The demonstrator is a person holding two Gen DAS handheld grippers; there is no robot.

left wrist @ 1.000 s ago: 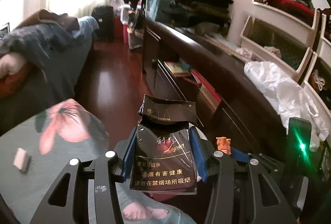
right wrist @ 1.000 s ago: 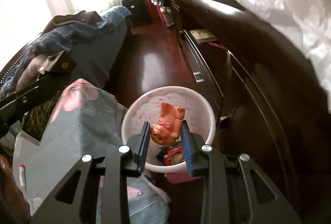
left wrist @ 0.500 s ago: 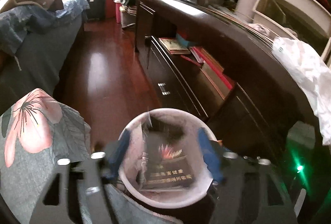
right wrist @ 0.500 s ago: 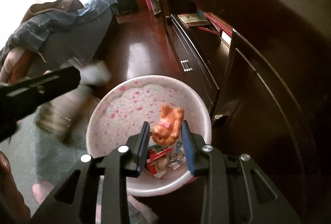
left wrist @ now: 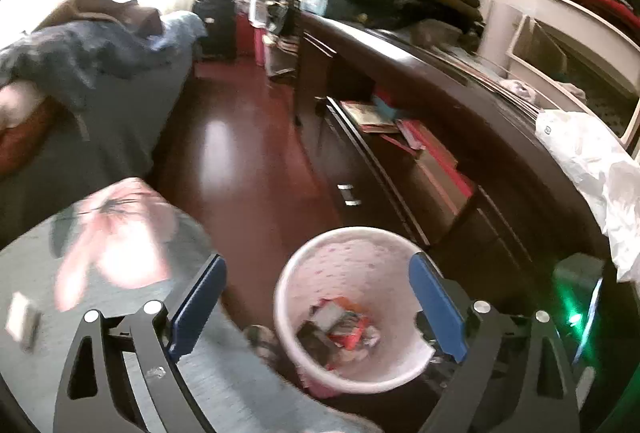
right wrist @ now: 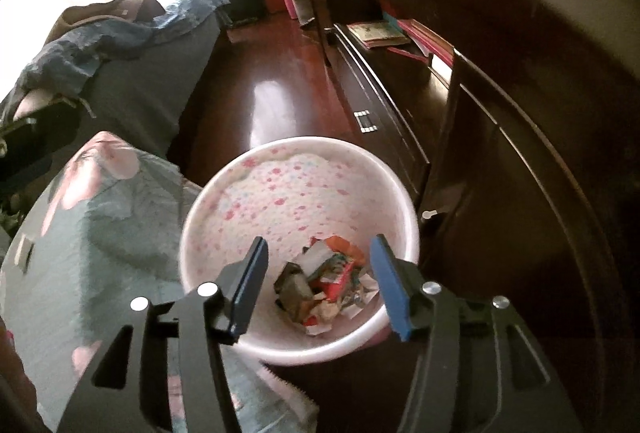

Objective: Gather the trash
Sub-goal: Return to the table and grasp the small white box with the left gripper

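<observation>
Dark red polished wooden floor (left wrist: 240, 161) runs down the middle of a cluttered bedroom, with a long dark wooden cabinet (right wrist: 520, 113) along one side and a bed covered in a grey quilt with pink flowers (right wrist: 100, 225) along the other. Between them, on the floor and close against the bed's edge, I see a round white wastebasket speckled with pink (right wrist: 280, 193). At its bottom lies a heap of crumpled wrappers and paper scraps, red, orange and white (right wrist: 332, 281), with a dark boxy piece among them. My right gripper (right wrist: 320, 281) hangs directly over the basket's mouth, its blue-padded fingers spread wide with nothing between them. My left gripper (left wrist: 316, 297) hovers above the same basket, spread just as wide and carrying nothing. On the cabinet top lies a crumpled white plastic bag (left wrist: 592, 169).
</observation>
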